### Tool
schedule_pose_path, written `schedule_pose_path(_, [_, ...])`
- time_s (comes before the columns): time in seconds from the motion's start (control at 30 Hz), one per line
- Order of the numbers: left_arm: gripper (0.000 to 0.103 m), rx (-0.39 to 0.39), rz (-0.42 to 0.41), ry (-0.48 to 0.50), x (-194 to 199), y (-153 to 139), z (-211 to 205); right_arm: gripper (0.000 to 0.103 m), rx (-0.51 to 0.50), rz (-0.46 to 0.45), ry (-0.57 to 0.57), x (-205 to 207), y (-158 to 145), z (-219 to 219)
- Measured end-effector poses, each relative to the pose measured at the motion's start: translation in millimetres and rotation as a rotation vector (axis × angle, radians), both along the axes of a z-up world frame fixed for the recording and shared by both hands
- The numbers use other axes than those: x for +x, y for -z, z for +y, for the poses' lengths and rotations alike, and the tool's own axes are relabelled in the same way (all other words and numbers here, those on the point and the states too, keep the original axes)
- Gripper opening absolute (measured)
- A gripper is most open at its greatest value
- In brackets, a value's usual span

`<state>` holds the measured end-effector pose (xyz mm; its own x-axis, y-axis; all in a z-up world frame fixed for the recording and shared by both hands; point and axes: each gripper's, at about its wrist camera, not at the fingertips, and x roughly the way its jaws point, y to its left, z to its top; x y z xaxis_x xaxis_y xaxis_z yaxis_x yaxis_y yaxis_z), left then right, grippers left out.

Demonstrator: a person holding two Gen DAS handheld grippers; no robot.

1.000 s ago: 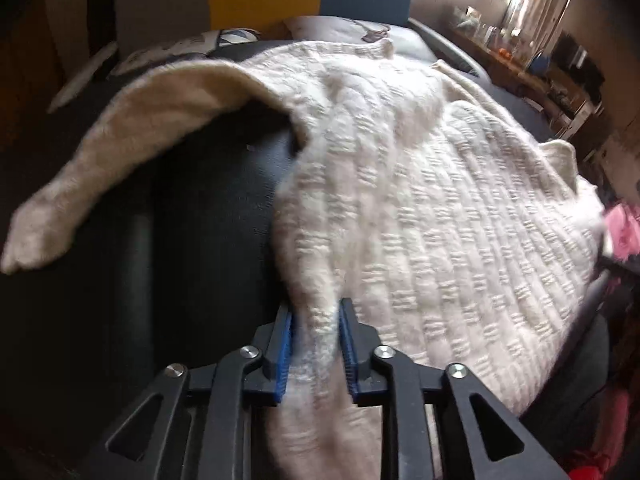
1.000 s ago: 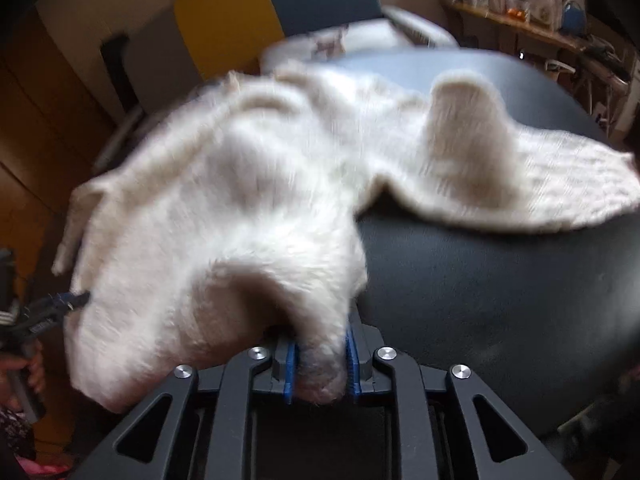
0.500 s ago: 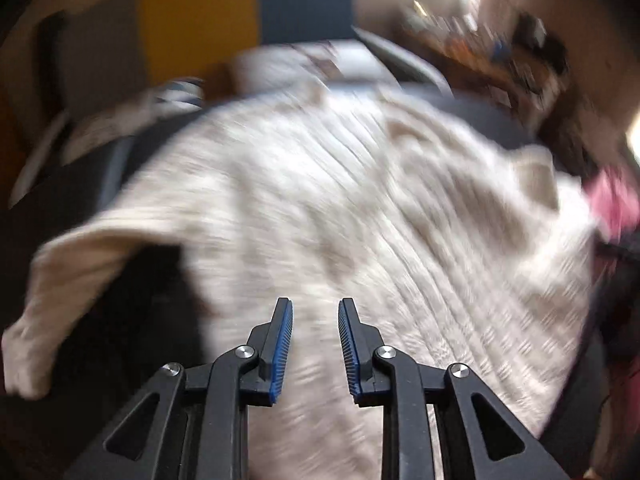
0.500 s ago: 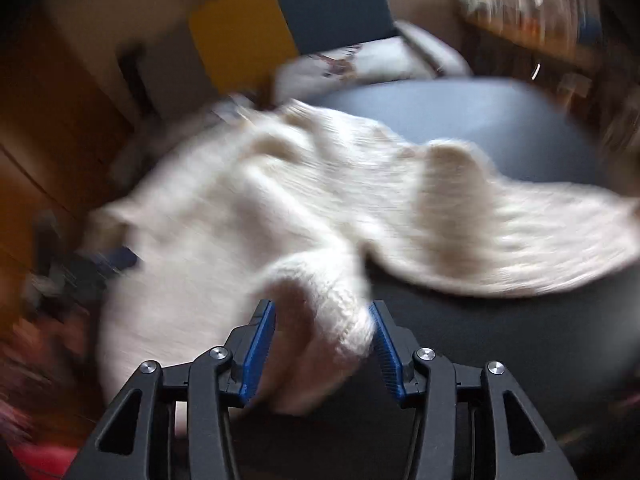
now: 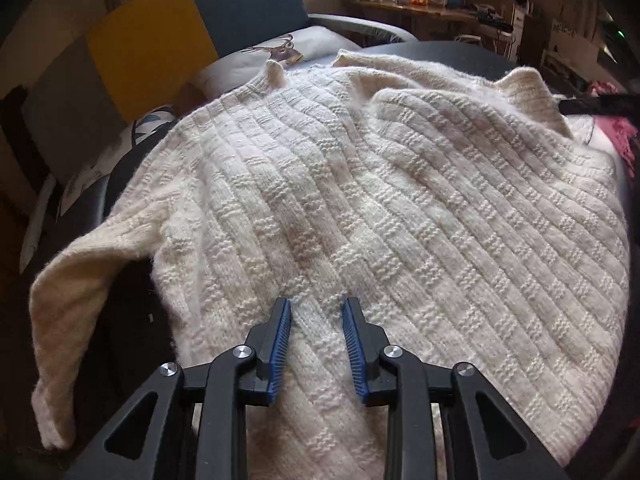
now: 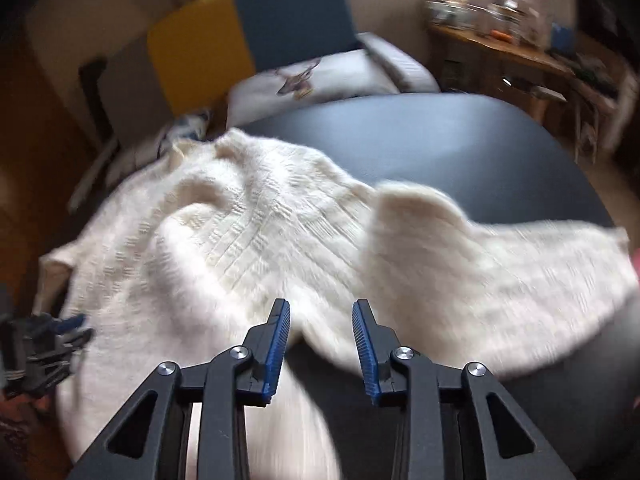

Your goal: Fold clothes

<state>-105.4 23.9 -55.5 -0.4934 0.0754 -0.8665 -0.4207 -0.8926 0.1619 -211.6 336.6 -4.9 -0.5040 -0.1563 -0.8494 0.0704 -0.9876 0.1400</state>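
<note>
Left wrist view shows the left gripper (image 5: 316, 306) spread open over a cream knit sweater (image 5: 400, 208) lying across the dark table (image 5: 128, 300), one sleeve (image 5: 68, 300) trailing toward lower left. A deer-print cushion (image 5: 288, 46) sits at upper centre. Only the right wrist view, blurred, shows the right gripper (image 6: 321, 308), also open and empty, at the sweater's edge, with bare table at upper right.

Dark table (image 6: 420, 136) w/ cream sweater (image 5: 380, 208) spread.
</note>
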Motion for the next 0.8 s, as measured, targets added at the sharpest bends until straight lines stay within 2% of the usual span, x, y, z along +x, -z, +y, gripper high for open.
schedule_pose_path(0.07, [0.028, -0.008, 0.016, -0.001, 3, 1, 3, 0.033, 0.051, -0.056, -0.013, -23, 17, -10])
schedule_pose_path(0.17, [0.028, 0.000, 0.048, -0.020, 8, 2, 4, 0.028, 0.146, -0.082, -0.049, -37, 37, -25])
schedule_pose_path(0.23, [0.028, 0.030, 0.072, -0.047, 10, 3, 2, 0.022, 0.206, -0.056, -0.074, -38, 39, -34])
schedule_pose_path(0.27, [0.028, 0.042, 0.079, -0.055, 11, 4, 1, 0.011, 0.221, -0.045, -0.086, -39, 38, -37])
schedule_pose_path(0.37, [0.028, 0.071, 0.084, -0.071, 13, 2, -2, 0.008, 0.266, -0.015, -0.124, -39, 37, -46])
schedule_pose_path(0.6, [0.028, 0.109, 0.082, -0.076, 13, 0, -3, 0.007, 0.246, 0.044, -0.030, -83, 25, -20])
schedule_pose_path(0.73, [0.028, 0.110, 0.096, -0.083, 13, -1, -2, 0.008, 0.214, 0.018, -0.017, -109, 39, -12])
schedule_pose_path(0.8, [0.028, 0.109, 0.103, -0.084, 13, -2, 0, 0.012, 0.165, 0.030, -0.004, -114, 41, -4])
